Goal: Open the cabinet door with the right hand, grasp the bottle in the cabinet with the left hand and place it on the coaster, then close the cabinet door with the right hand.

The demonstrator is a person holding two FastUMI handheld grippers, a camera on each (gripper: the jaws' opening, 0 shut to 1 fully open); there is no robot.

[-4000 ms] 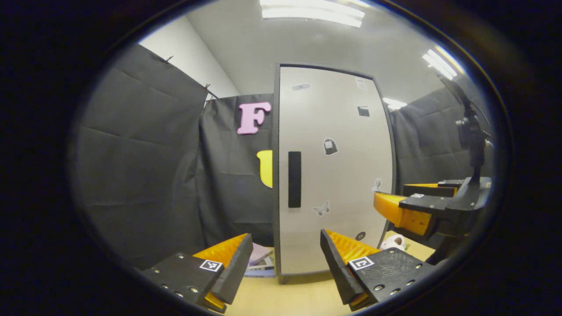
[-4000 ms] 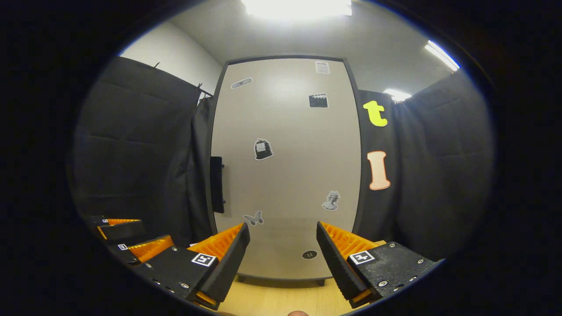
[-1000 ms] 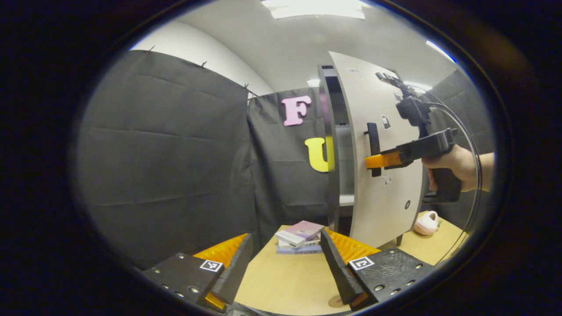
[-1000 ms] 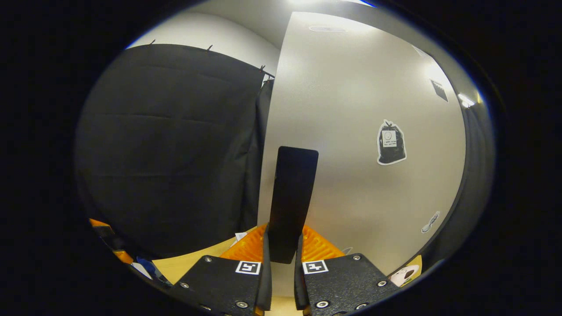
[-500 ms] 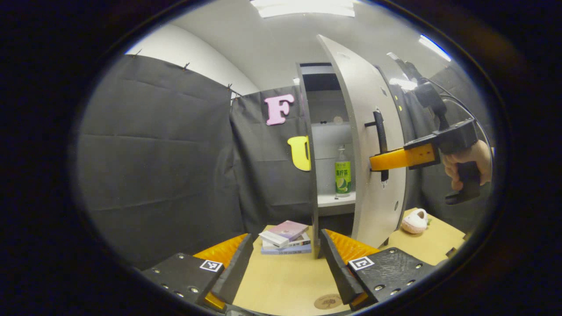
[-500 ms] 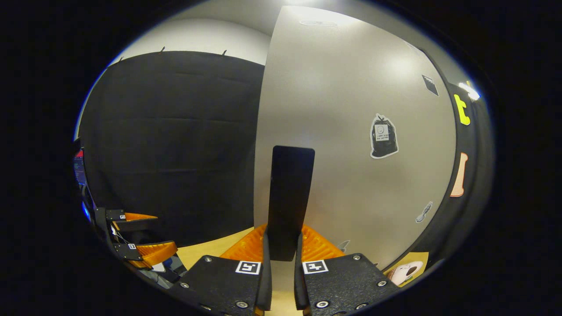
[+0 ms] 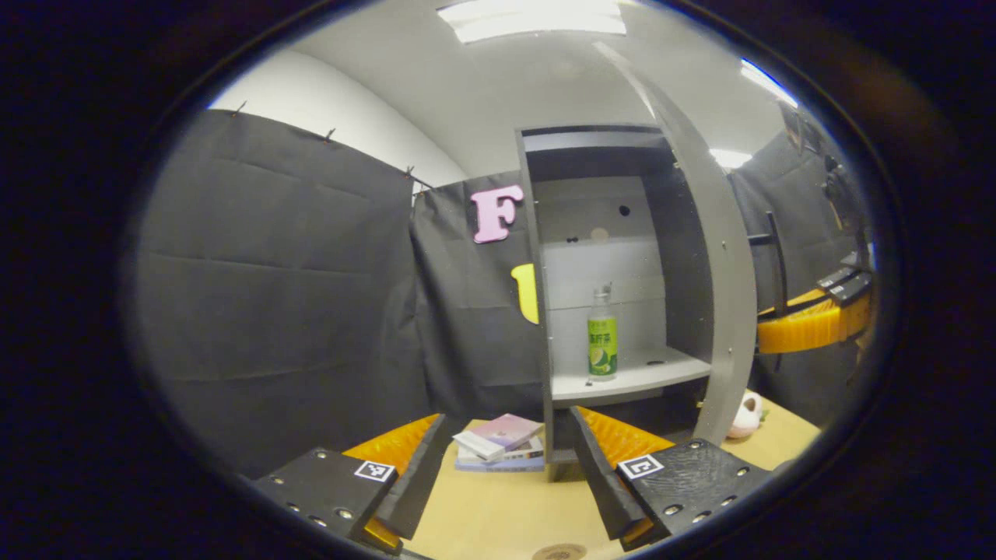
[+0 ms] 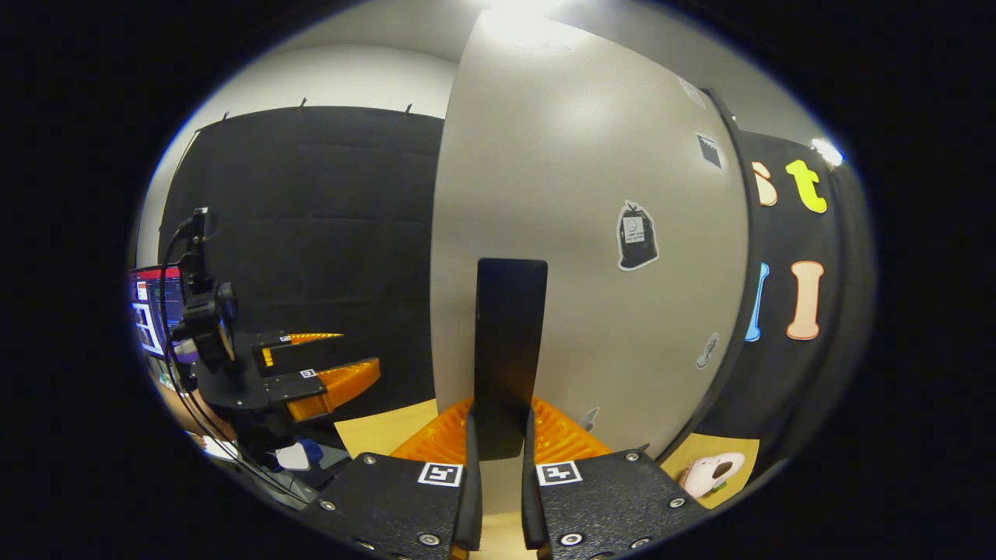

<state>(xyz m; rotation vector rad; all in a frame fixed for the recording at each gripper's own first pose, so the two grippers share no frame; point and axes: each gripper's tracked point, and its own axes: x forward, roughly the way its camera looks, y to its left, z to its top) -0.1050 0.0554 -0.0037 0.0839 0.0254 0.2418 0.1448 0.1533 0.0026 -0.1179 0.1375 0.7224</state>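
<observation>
The grey cabinet (image 7: 537,272) stands open on the wooden table. Its door (image 7: 727,311) is swung wide to the right, seen edge-on. A clear bottle with a green label (image 7: 601,341) stands upright on the cabinet's white shelf (image 7: 622,383). My left gripper (image 7: 506,467) is open, low over the table and well short of the bottle. My right gripper (image 8: 499,459) is shut on the door's black handle (image 8: 507,350); in the left gripper view it shows beyond the door (image 7: 809,327). The round coaster (image 7: 559,551) lies on the table just below my left fingers.
A stack of books (image 7: 498,442) lies on the table left of the cabinet's base. A pink-and-white plush toy (image 7: 748,414) sits right of the door, also in the right gripper view (image 8: 714,472). Black cloth walls surround the booth. A screen (image 8: 152,307) glows at far left.
The right gripper has pulled the door from closed to wide open, holding its handle. The bottle and shelf have come fully into sight. The left gripper stays open, turned slightly towards the cabinet's inside.
</observation>
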